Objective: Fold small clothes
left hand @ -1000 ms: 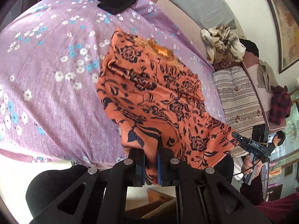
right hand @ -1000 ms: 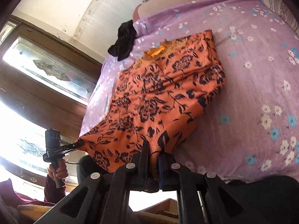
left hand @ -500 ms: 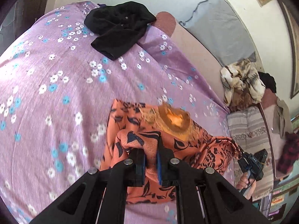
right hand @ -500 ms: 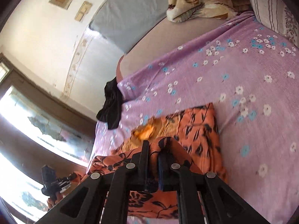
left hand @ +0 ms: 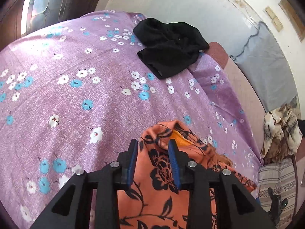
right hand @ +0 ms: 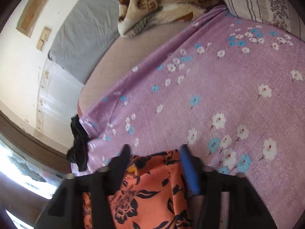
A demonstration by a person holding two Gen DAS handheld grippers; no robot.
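Observation:
An orange garment with a black flower print (left hand: 162, 187) lies folded over on the purple flowered bedsheet (left hand: 76, 95). Its folded edge and yellow neck opening show between the fingers of my left gripper (left hand: 153, 145). That gripper's jaws are opening, and the cloth sits loosely between the blue pads (left hand: 132, 164). In the right wrist view the same garment (right hand: 148, 194) lies under my right gripper (right hand: 154, 150). Its jaws are opening wide, with the cloth's edge between them and not pinched.
A black garment (left hand: 169, 45) lies crumpled at the sheet's far corner, also in the right view (right hand: 79, 145). A brown and cream blanket (right hand: 158, 3) and a striped pillow (right hand: 257, 3) lie at the bed's head. A grey cushion (left hand: 266, 66) leans on the wall.
Both grippers carried the garment's lower edge forward over its upper part, folding it in half. Both were shut on the cloth before; now their jaws stand apart.

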